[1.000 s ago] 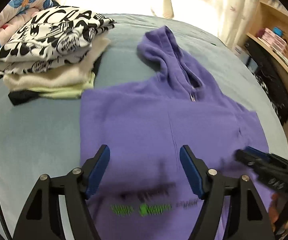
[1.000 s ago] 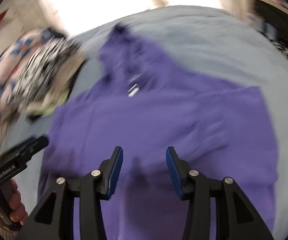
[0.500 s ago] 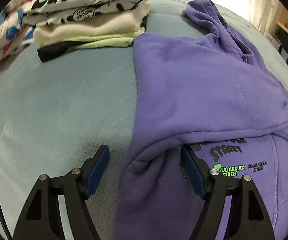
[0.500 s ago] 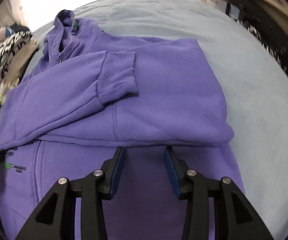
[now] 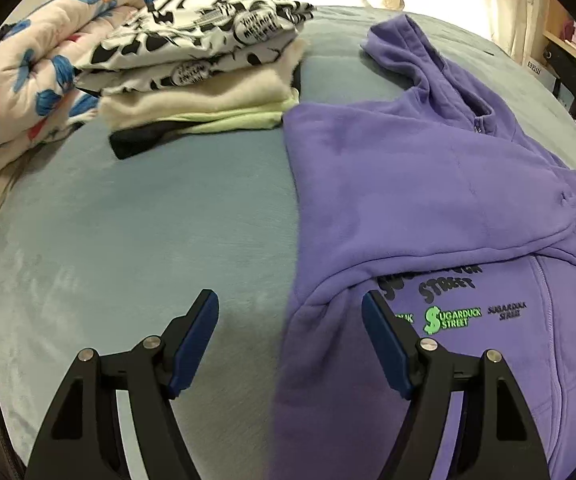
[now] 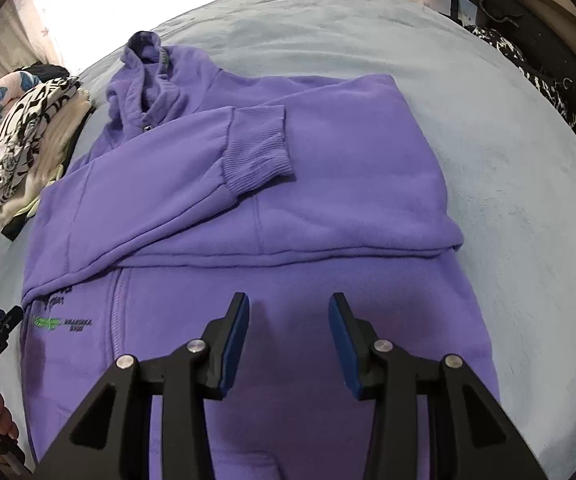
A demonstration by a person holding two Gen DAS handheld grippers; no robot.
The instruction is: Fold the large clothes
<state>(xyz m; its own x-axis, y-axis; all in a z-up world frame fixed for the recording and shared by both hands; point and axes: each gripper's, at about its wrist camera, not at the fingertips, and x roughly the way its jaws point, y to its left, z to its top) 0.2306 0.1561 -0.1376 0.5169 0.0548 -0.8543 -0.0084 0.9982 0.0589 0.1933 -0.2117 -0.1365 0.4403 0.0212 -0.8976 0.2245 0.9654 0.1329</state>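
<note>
**Left wrist view: purple hoodie flat on the bed, both tongs over its near half**

Left wrist camera, from left to right: a floral quilt lies bunched at the far left, and just beside it stands a stack of folded clothes with a black-and-white printed piece on top. Right of the stack, the purple hoodie lies spread on the grey-blue bed, its hood at the far end and both sleeves folded across the chest. The left tongs are spread wide and empty; the hoodie's left edge runs between their fingers, the left finger above bare bedding, the right finger above the purple cloth near the green chest print.

Right wrist camera: the hoodie fills the middle, a ribbed cuff resting on the folded sleeves. The right tongs stand partly spread, gripping nothing, above the hoodie's near right half, below the folded sleeve's edge.
</note>
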